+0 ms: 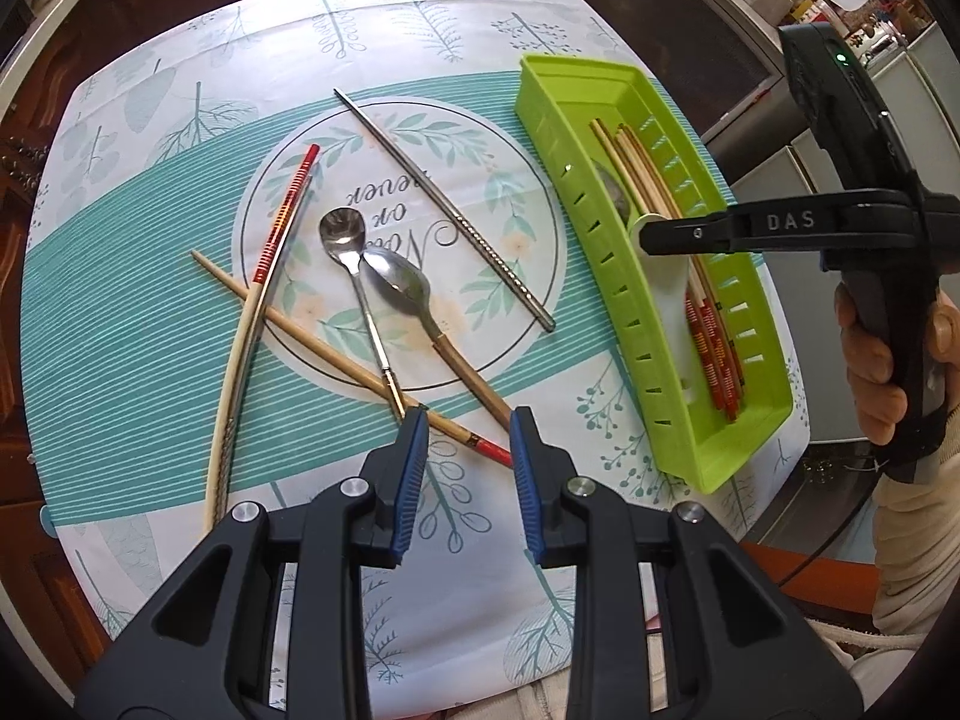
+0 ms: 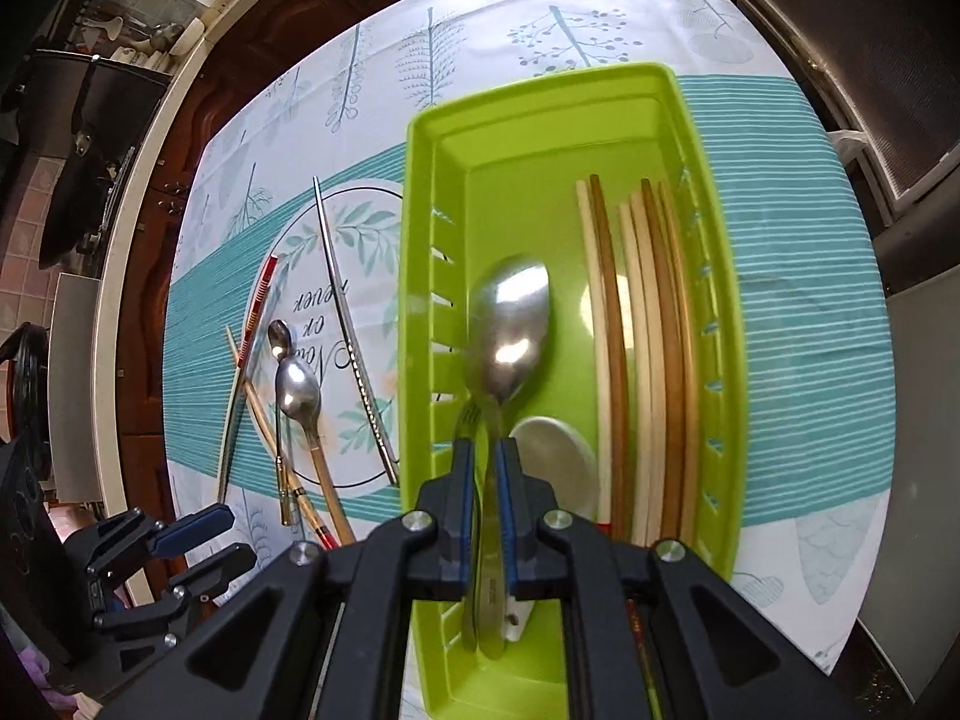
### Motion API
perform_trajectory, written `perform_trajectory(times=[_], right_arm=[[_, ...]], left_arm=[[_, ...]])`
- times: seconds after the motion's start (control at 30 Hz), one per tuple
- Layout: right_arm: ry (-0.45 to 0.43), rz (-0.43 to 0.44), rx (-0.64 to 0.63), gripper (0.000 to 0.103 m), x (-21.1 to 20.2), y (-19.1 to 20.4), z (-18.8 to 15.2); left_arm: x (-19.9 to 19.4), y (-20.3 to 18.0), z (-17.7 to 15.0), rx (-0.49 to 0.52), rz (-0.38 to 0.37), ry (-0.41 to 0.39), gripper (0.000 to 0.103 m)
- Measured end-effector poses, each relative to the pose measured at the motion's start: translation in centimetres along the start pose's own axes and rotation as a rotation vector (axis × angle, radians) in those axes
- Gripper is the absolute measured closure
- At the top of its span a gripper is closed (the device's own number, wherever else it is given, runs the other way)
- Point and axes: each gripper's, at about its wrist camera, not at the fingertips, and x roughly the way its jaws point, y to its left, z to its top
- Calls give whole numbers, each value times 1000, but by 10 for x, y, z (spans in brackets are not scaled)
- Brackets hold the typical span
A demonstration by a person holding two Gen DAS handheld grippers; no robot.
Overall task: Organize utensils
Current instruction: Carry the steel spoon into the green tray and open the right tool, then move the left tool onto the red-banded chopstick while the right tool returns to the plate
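A lime green utensil tray sits on the right of the table. It holds several wooden chopsticks, a white spoon and a fork. My right gripper is shut on the handle of a large metal spoon and holds it over the tray. My left gripper is open above the near table edge, over a red-tipped wooden chopstick. Two spoons, a metal chopstick and a red-striped chopstick lie loose on the cloth.
A leaf-patterned tablecloth covers the table. Dark wooden cabinets stand behind. A grey appliance and shelf with bottles are at far right. The person's hand grips the right tool.
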Motion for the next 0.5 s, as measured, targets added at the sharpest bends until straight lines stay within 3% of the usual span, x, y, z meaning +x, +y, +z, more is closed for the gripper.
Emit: perform_trajectory(times=[0.5], right_arm=[[-55, 4, -74, 95, -26, 33, -23]], left_arm=[[-18, 29, -4, -50, 73, -30, 78]])
